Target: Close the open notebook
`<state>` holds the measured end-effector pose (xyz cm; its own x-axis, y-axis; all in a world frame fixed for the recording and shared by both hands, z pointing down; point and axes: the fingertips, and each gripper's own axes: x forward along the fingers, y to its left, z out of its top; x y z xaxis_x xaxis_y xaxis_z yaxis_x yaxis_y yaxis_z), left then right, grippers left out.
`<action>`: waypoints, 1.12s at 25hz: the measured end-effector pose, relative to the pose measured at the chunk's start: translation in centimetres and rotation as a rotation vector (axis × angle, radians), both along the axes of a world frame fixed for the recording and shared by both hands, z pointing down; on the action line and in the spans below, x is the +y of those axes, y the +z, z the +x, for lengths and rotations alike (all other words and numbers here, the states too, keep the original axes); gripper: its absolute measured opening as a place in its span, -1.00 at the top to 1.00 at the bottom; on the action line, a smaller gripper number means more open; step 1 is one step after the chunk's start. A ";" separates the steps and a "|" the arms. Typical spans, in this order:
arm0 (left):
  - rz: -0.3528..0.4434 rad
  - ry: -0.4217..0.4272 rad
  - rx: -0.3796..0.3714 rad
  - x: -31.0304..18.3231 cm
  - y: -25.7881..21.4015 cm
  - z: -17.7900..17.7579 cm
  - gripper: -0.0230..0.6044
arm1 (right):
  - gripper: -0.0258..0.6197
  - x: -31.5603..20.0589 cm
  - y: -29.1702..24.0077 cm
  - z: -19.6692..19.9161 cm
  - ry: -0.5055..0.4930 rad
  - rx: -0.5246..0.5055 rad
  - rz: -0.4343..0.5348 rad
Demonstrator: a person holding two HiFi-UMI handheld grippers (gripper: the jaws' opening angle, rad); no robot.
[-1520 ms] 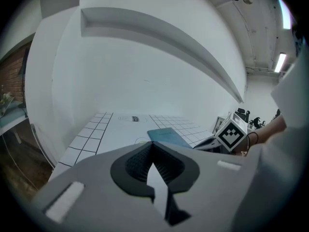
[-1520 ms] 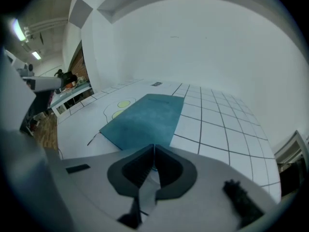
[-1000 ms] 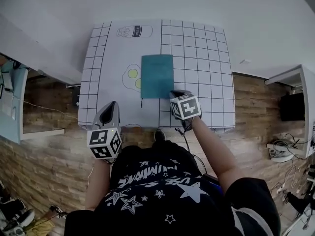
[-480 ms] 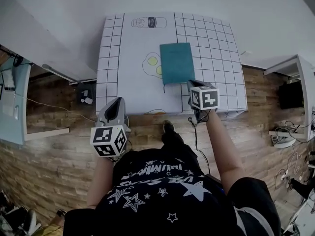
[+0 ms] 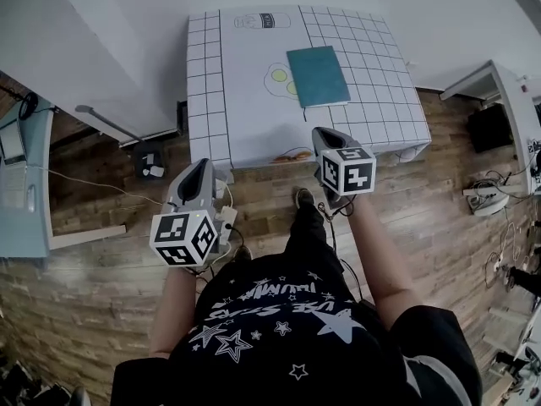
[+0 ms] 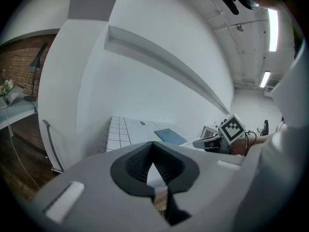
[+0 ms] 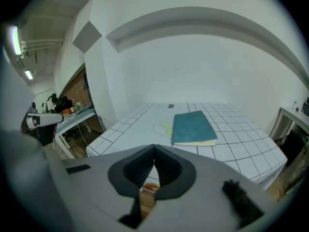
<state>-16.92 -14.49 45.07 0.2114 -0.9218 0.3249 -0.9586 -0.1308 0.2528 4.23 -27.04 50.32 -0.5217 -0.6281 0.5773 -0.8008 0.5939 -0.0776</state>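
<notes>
The notebook point(image 5: 318, 75) lies closed, teal cover up, on the white gridded table point(image 5: 245, 117). It also shows in the right gripper view point(image 7: 192, 126) and, small, in the left gripper view point(image 6: 170, 136). Both grippers hang off the table's near edge, over the wooden floor. My left gripper point(image 5: 201, 167) is at the left, shut and empty, its tips meeting point(image 6: 152, 144). My right gripper point(image 5: 319, 134) is closer to the table edge, pointing towards the notebook, shut with nothing between its jaws point(image 7: 154, 148). Its marker cube point(image 6: 233, 128) is visible in the left gripper view.
A fried-egg drawing point(image 5: 283, 79) is printed beside the notebook and a bottle drawing point(image 5: 259, 21) at the far edge. A light blue desk point(image 5: 17, 184) stands at the left, white furniture point(image 5: 499, 91) at the right. Cables point(image 5: 486, 201) lie on the floor.
Both grippers have drawn back from the table edge towards the person, the right one also rising. The table now sits farther off in the head view. The notebook stays closed.
</notes>
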 end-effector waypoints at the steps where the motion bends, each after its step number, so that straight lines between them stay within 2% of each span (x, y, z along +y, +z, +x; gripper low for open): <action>1: 0.006 0.012 0.003 0.8 -0.2 -0.3 0.90 | 0.87 1.2 -0.4 -0.6 0.006 -0.009 0.008; 8: 0.033 0.088 0.017 4.9 -1.3 -2.0 0.90 | 0.88 8.2 -4.6 -3.5 0.004 -0.008 0.142; 14: 0.066 0.166 0.009 6.2 -1.9 -0.6 0.90 | 0.88 12.1 -8.2 -3.2 0.028 0.027 0.277; 20: 0.100 0.227 0.014 6.2 -3.4 1.9 0.90 | 0.88 13.9 -9.9 -0.9 0.085 0.023 0.329; 28: 0.103 0.263 -0.005 6.1 -3.8 3.8 0.90 | 0.88 14.0 -10.1 0.7 0.115 0.000 0.335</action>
<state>-13.15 -8.42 41.30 0.4464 -0.8637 0.2339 -0.8896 -0.4001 0.2205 4.97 -13.07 40.24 -0.4368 -0.8373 0.3289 -0.8637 0.4925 0.1067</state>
